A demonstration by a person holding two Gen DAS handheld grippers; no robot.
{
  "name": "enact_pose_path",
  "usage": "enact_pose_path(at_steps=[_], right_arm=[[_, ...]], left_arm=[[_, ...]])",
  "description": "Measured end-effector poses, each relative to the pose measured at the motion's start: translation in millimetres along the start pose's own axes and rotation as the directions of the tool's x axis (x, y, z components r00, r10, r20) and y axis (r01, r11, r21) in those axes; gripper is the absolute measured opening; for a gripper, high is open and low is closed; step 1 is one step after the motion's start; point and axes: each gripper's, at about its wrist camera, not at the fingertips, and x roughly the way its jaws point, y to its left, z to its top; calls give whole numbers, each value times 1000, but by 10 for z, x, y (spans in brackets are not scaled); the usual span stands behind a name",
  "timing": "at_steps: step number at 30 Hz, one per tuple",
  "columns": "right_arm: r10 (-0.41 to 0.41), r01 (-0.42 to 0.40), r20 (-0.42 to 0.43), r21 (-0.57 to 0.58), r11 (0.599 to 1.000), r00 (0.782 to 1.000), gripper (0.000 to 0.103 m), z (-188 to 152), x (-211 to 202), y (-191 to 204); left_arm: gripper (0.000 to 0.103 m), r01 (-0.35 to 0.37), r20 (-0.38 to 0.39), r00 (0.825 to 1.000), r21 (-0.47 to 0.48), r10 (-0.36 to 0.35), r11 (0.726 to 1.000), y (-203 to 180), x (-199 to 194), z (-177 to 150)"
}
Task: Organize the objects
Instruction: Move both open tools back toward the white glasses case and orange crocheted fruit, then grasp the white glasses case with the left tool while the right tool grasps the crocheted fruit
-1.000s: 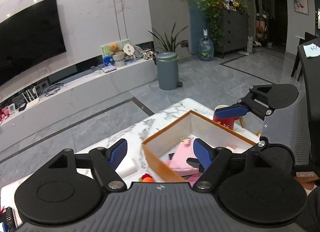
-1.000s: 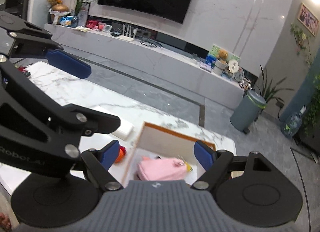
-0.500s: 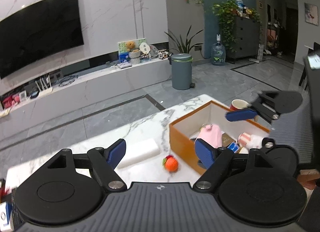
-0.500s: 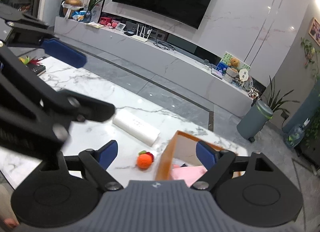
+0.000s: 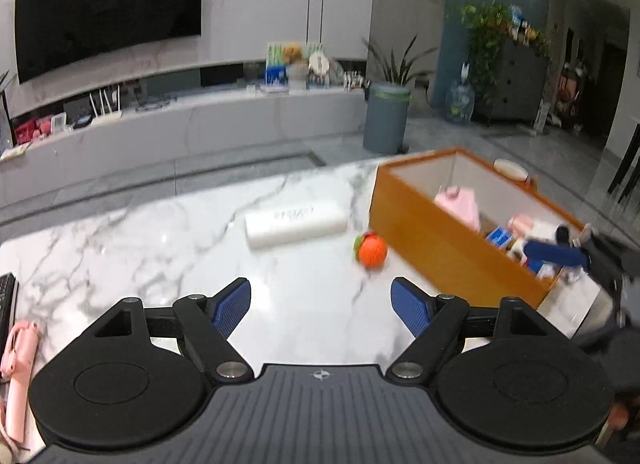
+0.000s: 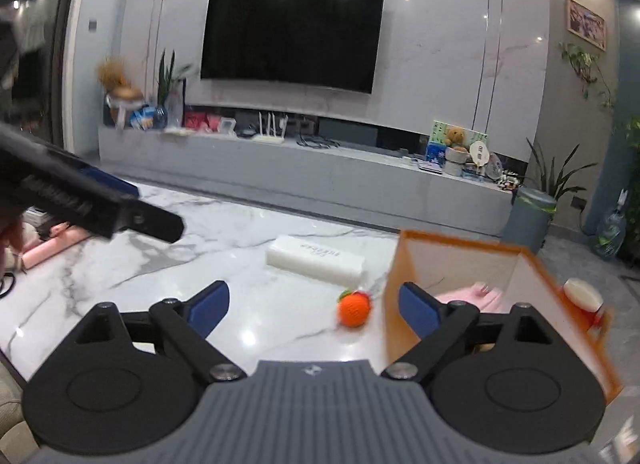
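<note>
An orange storage box (image 5: 440, 240) stands on the right of the marble table (image 5: 160, 248) and holds a pink pouch (image 5: 460, 204) and small packets. A small orange knitted ball (image 5: 372, 250) lies just left of the box, and a white tissue pack (image 5: 294, 222) lies beyond it. My left gripper (image 5: 320, 308) is open and empty, above the table short of the ball. My right gripper (image 6: 314, 306) is open and empty, near the box's (image 6: 404, 304) left wall; the ball (image 6: 354, 310) and tissue pack (image 6: 316, 262) lie ahead.
A pink stick-shaped object (image 5: 18, 376) and a dark remote (image 5: 6, 300) lie at the table's left edge. A red cup (image 6: 582, 298) stands behind the box. Beyond the table are a TV console (image 6: 320, 168), a grey bin (image 5: 386, 118) and plants.
Both grippers have drawn back from over the box and swung left. The ball and tissue pack have come into full view. Both grippers stay open.
</note>
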Motion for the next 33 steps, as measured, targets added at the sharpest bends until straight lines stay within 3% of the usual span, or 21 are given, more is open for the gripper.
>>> enact_pose_path(at_steps=[4, 8, 11, 16, 18, 23, 26, 33], right_arm=[[1, -1, -5, 47, 999, 1000, 92, -475, 21, 42], [-1, 10, -72, 117, 993, 997, 92, -819, 87, 26], [-12, 17, -75, 67, 998, 997, 92, -797, 238, 93], [-100, 104, -56, 92, 990, 993, 92, -703, 551, 98], [-142, 147, -58, 109, 983, 988, 92, -660, 660, 110], [-209, 230, -127, 183, 956, 970, 92, -568, 1061, 87], [-235, 263, -167, 170, 950, 957, 89, -501, 1350, 71], [-291, 320, -218, 114, 941, 932, 76, -335, 2006, -33]], left_arm=[[93, 16, -15, 1000, -20, -16, 1000, 38, 115, -65], [93, -10, -36, 999, 119, 15, 993, -37, 414, -37], [93, -22, -2, 1000, 244, 23, 969, -54, 600, -47], [93, 39, -59, 998, 233, -26, 972, 218, 1033, 17], [93, 47, -71, 997, 274, -28, 960, 273, 1194, 86], [93, 109, -109, 992, 450, -67, 886, 280, 1600, 329], [93, 155, -147, 985, 532, -89, 833, 227, 1875, 472], [93, 227, -239, 967, 635, -91, 739, 53, 2554, 671]])
